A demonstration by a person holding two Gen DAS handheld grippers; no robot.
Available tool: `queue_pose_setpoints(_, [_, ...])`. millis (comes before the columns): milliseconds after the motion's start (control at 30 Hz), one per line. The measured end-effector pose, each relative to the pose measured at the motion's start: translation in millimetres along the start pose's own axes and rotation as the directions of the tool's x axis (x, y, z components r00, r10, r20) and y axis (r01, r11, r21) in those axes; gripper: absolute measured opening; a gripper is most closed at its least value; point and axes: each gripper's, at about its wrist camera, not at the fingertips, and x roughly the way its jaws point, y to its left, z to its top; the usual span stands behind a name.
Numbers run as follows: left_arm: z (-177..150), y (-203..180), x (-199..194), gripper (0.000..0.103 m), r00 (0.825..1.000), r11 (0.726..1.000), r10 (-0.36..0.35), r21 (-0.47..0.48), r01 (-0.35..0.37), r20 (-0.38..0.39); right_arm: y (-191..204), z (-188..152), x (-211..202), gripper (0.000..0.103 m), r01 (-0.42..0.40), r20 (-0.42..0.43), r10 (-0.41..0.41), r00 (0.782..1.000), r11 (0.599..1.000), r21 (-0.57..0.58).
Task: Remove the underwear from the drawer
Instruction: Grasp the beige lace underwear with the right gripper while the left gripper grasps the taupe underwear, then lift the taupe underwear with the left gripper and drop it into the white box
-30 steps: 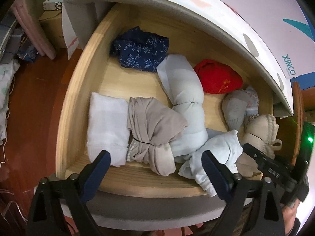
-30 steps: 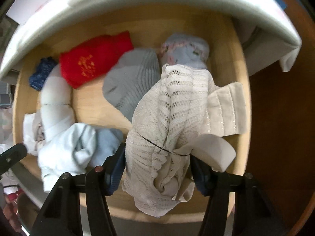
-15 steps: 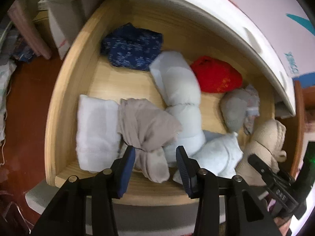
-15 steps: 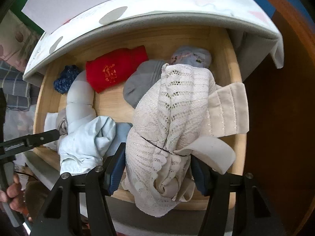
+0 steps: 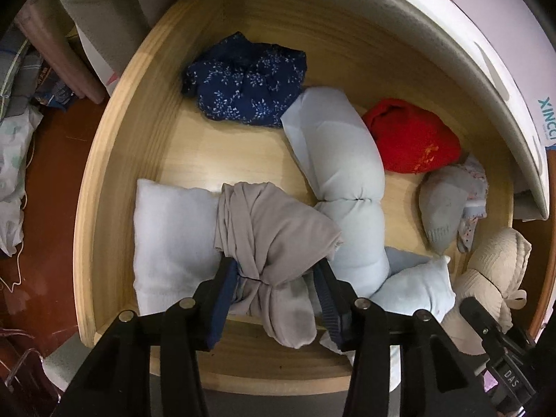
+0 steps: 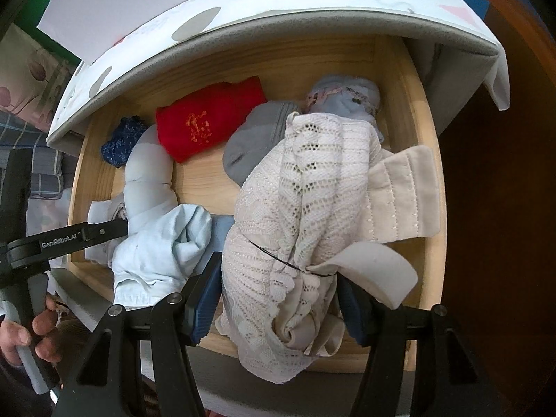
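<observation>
The open wooden drawer (image 5: 104, 160) holds several folded garments. My left gripper (image 5: 274, 295) is shut on a taupe bundle of underwear (image 5: 274, 236) near the drawer's front edge. My right gripper (image 6: 278, 299) is shut on a cream lace bundle (image 6: 305, 208) and holds it up over the drawer's right front; this bundle also shows in the left wrist view (image 5: 493, 271). The left gripper's body shows at the left of the right wrist view (image 6: 69, 236).
Also in the drawer are a navy floral piece (image 5: 246, 83), a long pale blue roll (image 5: 340, 180), a red piece (image 5: 410, 139), a grey piece (image 5: 441, 212), a white fold (image 5: 173, 239) and a light blue piece (image 6: 160, 246). A white cabinet top (image 6: 278, 3) overhangs the back.
My left gripper has moved forward into the drawer and closed from wide open onto the taupe bundle. My right gripper has lifted the cream lace bundle and drawn back from the drawer.
</observation>
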Motion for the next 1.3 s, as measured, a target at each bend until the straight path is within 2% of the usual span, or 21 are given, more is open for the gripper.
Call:
queue_pose_setpoints(167, [-2.3,-9.2,6.9,0.054,0.999,0.999,0.035,0.003,-0.035,-0.010,-1.4,0.4,0.8,0.058,-0.006,-0.004,0.006,1.000,1.000,0.004])
queue_pose_setpoints(400, [-1.7,-7.9,25.4,0.055,0.998,0.998,0.056,-0.011,-0.057,-0.037,-2.8,0.3,1.3,0.058,-0.011,-0.004,0.011,1.000,1.000,0.009])
queue_pose_setpoints(467, [-0.7,-5.8,30.1,0.048,0.998,0.998,0.052,-0.017,-0.052,-0.048,-3.3,0.4,1.9,0.058,-0.014,-0.006,0.014,1.000,1.000,0.011])
queue_pose_setpoints(733, [-5.6,-11.7,30.3,0.045,0.998,0.999,0.035,0.013,-0.035,-0.044,-2.5,0.6,3.8,0.058,-0.013,-0.010,0.013,1.000,1.000,0.009])
queue_pose_setpoints(967, [-7.5,-16.0,8.3,0.045,1.000,0.998,0.007,0.064,-0.007,0.010,4.0,-0.8,1.8,0.058,0.012,0.013,-0.012,1.000,1.000,-0.014])
queue_pose_setpoints(1300, [-11.5,-24.7,-41.9,0.045,0.992,0.991,0.002,0.130,-0.019,0.125,16.0,-3.6,-6.2,0.058,0.094,0.086,-0.088,0.992,0.993,-0.070])
